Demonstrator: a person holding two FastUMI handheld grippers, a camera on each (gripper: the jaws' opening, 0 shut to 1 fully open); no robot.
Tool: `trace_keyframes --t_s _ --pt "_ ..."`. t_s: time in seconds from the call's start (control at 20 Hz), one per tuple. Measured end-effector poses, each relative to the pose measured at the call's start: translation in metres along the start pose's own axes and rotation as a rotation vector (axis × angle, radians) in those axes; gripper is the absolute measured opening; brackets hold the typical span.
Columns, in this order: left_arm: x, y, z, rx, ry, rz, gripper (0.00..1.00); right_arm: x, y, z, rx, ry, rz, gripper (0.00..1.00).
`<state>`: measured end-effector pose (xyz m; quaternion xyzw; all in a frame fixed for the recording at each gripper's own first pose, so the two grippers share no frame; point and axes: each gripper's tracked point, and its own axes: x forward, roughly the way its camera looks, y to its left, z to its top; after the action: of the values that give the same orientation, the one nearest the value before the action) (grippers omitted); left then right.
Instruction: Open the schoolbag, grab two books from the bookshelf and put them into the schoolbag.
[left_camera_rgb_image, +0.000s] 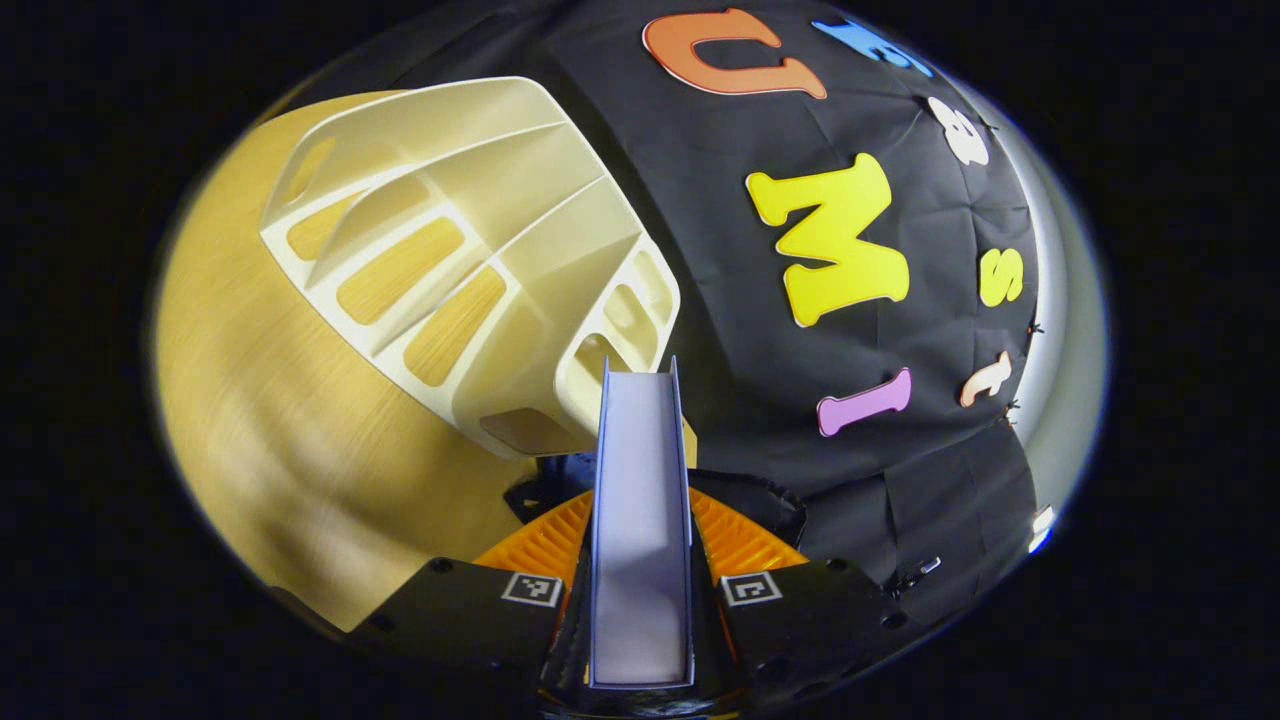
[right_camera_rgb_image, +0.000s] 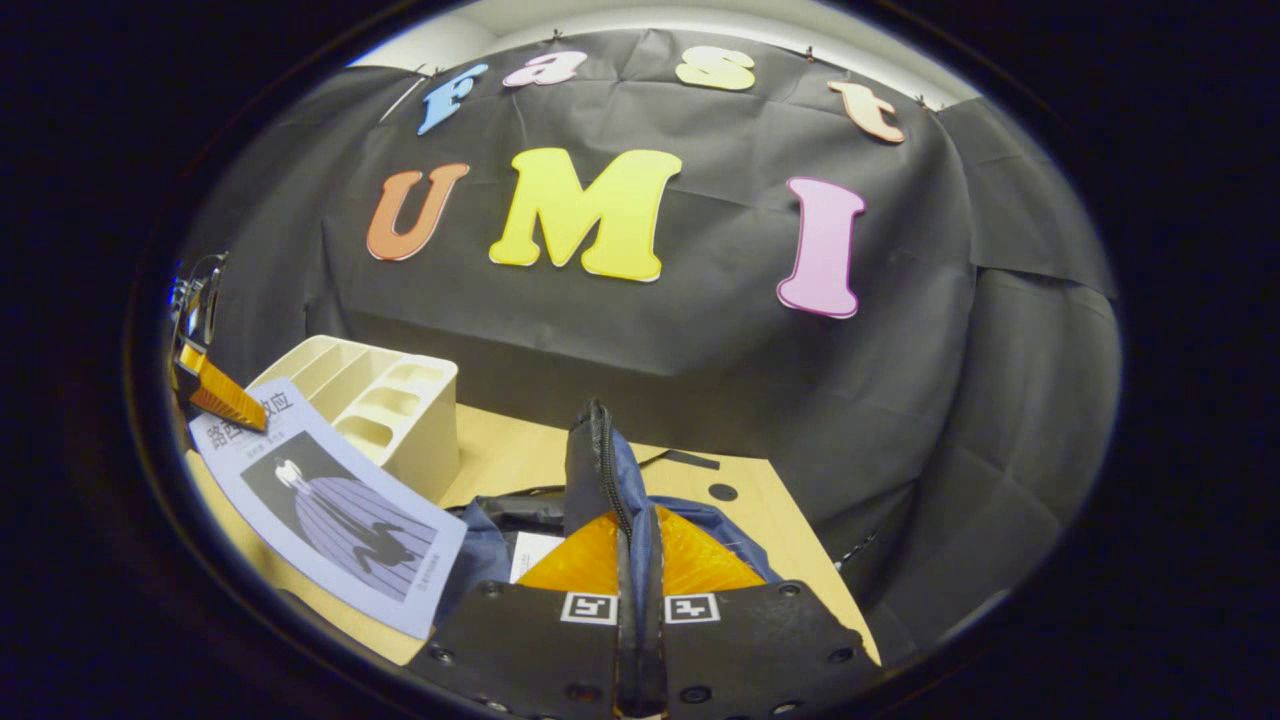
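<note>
In the left gripper view my left gripper (left_camera_rgb_image: 640, 520) is shut on a pale blue book (left_camera_rgb_image: 640, 500), seen edge-on between the fingers. The cream bookshelf (left_camera_rgb_image: 470, 260) lies just beyond it on the wooden table, its slots holding no books. In the right gripper view the same book (right_camera_rgb_image: 330, 510) hangs tilted over the table, held at its top corner by the left gripper (right_camera_rgb_image: 215, 390). My right gripper (right_camera_rgb_image: 640, 560) is shut on the zippered edge of the dark blue schoolbag (right_camera_rgb_image: 610, 470), holding it up. A white book (right_camera_rgb_image: 535, 555) shows inside the bag's opening.
The wooden table (right_camera_rgb_image: 740, 520) runs up to the black cloth wall behind. The bookshelf (right_camera_rgb_image: 375, 410) stands at the left of the bag, close to the wall. A small dark round mark (right_camera_rgb_image: 722, 492) lies on the table right of the bag.
</note>
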<state>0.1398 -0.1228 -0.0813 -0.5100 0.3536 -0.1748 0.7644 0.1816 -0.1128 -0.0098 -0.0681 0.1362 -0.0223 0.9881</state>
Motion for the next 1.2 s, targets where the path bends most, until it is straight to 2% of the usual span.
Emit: trace_keyframes --t_s 0.15,0.25,0.55,0.65,0.8,1.0,1.2 --pt "0.022 -0.004 -0.012 -0.041 0.004 -0.036 0.43 -0.001 0.001 0.003 -0.011 -0.007 0.014 0.03" --pt "0.038 -0.002 -0.024 -0.041 0.005 -0.034 0.43 -0.003 -0.001 0.008 -0.016 -0.020 0.017 0.02" --pt "0.074 -0.007 -0.049 0.067 -0.076 0.001 0.44 -0.009 -0.007 0.013 -0.001 -0.043 0.023 0.02" --pt "0.084 -0.004 -0.058 0.133 -0.111 0.041 0.43 -0.011 -0.010 0.013 0.003 -0.048 0.023 0.02" --pt "0.101 -0.009 -0.080 0.152 -0.070 0.049 0.43 -0.013 -0.011 0.016 0.006 -0.062 0.031 0.02" --pt "0.118 -0.013 -0.083 0.227 -0.138 0.067 0.43 -0.019 -0.017 0.028 0.006 -0.093 0.030 0.02" --pt "0.139 -0.016 -0.094 0.241 -0.157 0.063 0.44 -0.025 -0.020 0.037 0.002 -0.119 0.041 0.02"
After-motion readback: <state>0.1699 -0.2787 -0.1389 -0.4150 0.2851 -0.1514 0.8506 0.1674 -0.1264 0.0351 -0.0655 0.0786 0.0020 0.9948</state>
